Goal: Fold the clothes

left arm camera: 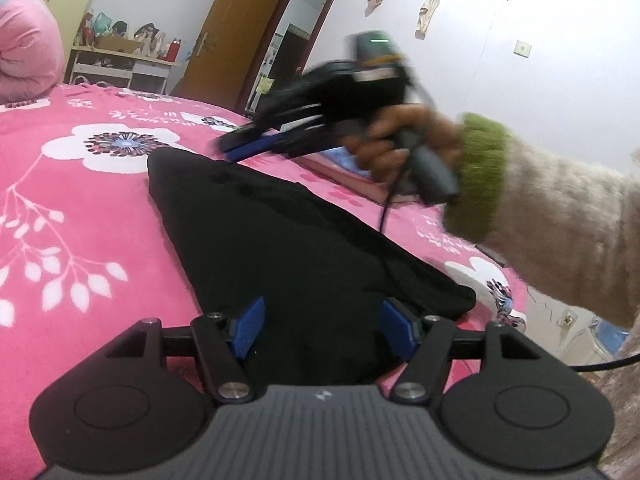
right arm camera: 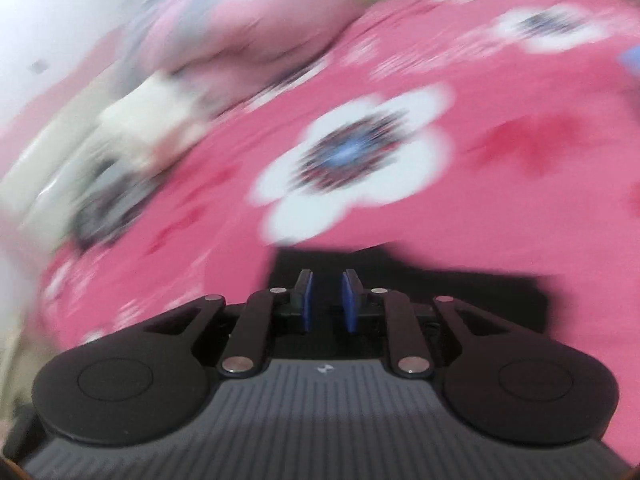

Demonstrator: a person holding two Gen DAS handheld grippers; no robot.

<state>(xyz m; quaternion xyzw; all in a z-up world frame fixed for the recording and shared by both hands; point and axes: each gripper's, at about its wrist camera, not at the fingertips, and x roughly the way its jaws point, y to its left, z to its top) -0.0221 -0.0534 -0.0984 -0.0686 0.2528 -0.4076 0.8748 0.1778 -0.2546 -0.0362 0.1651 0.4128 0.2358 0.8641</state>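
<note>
While left gripper (left arm camera: 324, 330) gapes, black garment (left arm camera: 280, 240) beneath

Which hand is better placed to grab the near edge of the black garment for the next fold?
Left. Its tool sits open right over the black garment; the right tool is nearly closed, empty, up near its far end.

The left wrist view is bright and mostly sharp, with even, soft indoor light; the white wall (left arm camera: 500, 92) at upper right is almost overexposed. Only the black handheld right gripper (left arm camera: 240, 142) and the hand (left arm camera: 394, 144) around it are smeared. The black folded garment (left arm camera: 280, 240) shows little detail. Straight lines bend near the dark rounded corners. The right wrist view is heavily motion-blurred: the pink flowered bedcover (right arm camera: 500, 184) is streaked, while the gripper's own body stays sharp
</note>
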